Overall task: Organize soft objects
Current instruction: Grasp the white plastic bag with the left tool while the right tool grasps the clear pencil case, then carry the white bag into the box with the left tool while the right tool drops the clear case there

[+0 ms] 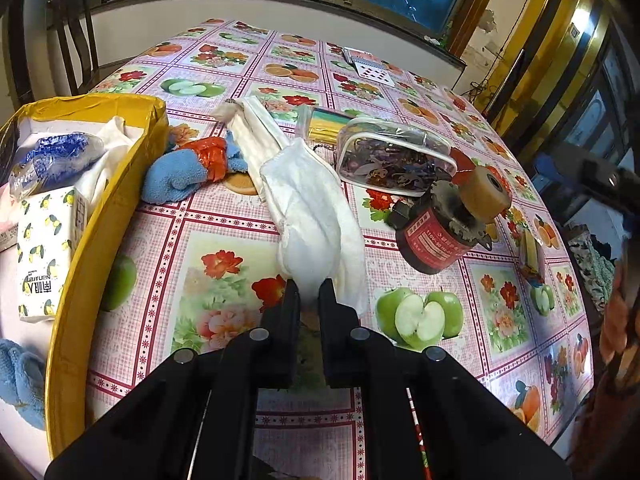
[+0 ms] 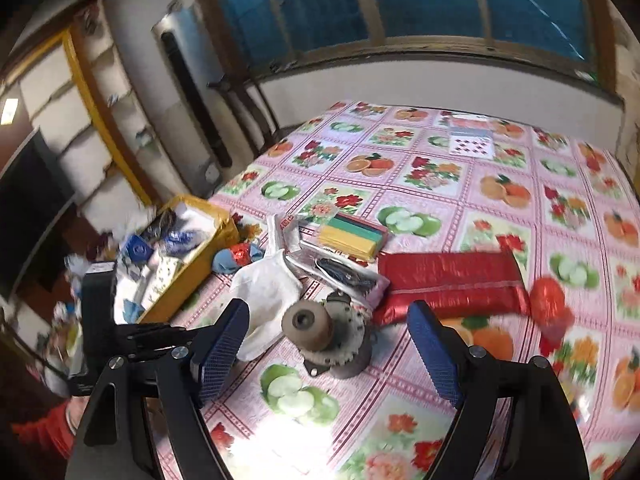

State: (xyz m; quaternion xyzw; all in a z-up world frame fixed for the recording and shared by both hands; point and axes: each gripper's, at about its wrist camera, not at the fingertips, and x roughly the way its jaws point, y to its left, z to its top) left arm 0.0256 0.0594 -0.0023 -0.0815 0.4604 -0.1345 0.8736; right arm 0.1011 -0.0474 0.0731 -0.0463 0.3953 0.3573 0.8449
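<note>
Through the left wrist camera, I am watching my left gripper [image 1: 309, 294] pinching the near end of a white cloth [image 1: 310, 204], its black fingers closed on the fabric. The cloth is trailing away from me across the middle of the table [image 1: 224, 264], and I cannot tell whether its far end is lifting or lying flat. I judge I am gripping an end so the whole piece can be drawn toward the yellow box [image 1: 100, 216] sitting at the table's left edge, where a tissue pack [image 1: 48, 252] and other soft items are already lying. A blue sock [image 1: 180, 176] and a second white folded cloth [image 1: 256, 128] are waiting just beyond the box's far corner. A clear pouch [image 1: 394, 158] and a red motor-like part [image 1: 440, 236] are crowding the cloth's right side, so I am planning a pull to the left.

Through the right wrist camera, my right gripper [image 2: 328, 354] is hanging over the near part of the table with its blue pads [image 2: 220, 344] spread wide, holding nothing. It is pointing at the same motor-like part, with the white cloth just to its left. A red padded bag [image 2: 452, 284] is lying toward the right edge, and it looks like the likeliest soft thing for this hand to take.
</note>
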